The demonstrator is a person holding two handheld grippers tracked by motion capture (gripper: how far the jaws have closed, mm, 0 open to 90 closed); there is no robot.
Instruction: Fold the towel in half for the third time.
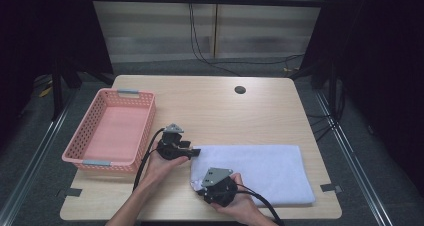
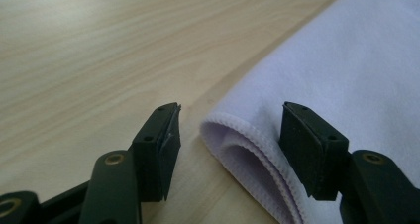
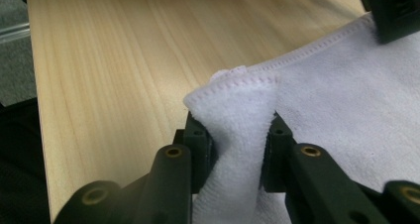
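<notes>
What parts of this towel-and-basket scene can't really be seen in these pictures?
- Towel near-left corner, high view: covered by the right tool.
- Towel's layers underneath, left tool view: the fold runs off the bottom edge.
- Basket outer walls, high view: turned away from the camera.

Soft napped cloth towel [image 1: 260, 168] on matt, smooth wood-grain table [image 1: 210, 101].

A pale wooden surface [image 1: 215, 106] carries two things. A folded white towel [image 1: 265, 171] lies flat near its front right edge. Left of the towel, at the surface's left side, sits a pink basket [image 1: 82, 136]. Behind the towel is a dark round hole [image 1: 240, 90].
</notes>
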